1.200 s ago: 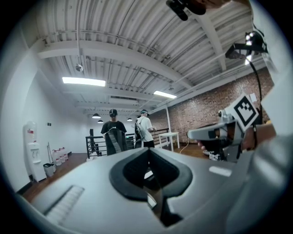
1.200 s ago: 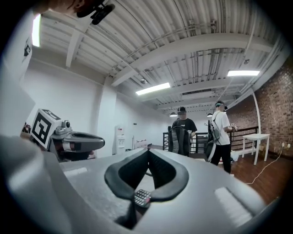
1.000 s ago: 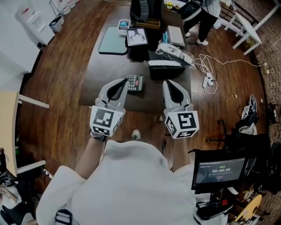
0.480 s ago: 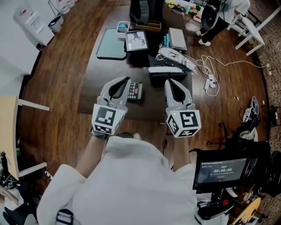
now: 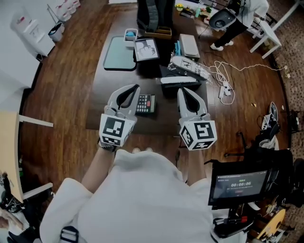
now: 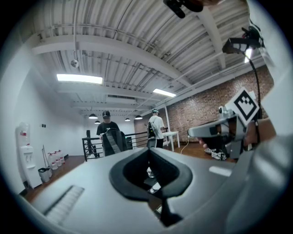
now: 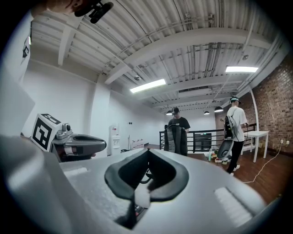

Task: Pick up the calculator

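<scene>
From the head view, the calculator [image 5: 145, 104] lies flat on the dark table [image 5: 159, 116], close to the near edge and about midway along it. It sits just beside the tip of the left gripper [image 5: 135, 88], on that gripper's right, in the gap between it and the right gripper [image 5: 183, 91]. From up here I cannot tell whether the left gripper touches it. Both grippers reach over the near edge, side by side. A black box [image 5: 178, 83] stands just past the right gripper's tip. Farther back, a green mat [image 5: 119, 53] lies toward the far left corner and a backpack [image 5: 153, 14] stands at the far edge. In the left gripper view, the two jaws are pressed together at their tips with nothing caught between them. The gripper points level across the room, toward two people [image 6: 106, 129] standing by a railing. The right gripper shows at the right of this view. In the right gripper view, the jaws likewise meet at the tips and grip nothing. The left gripper shows off to the left, and a white table [image 7: 256, 134] stands by the brick wall on the right.
</scene>
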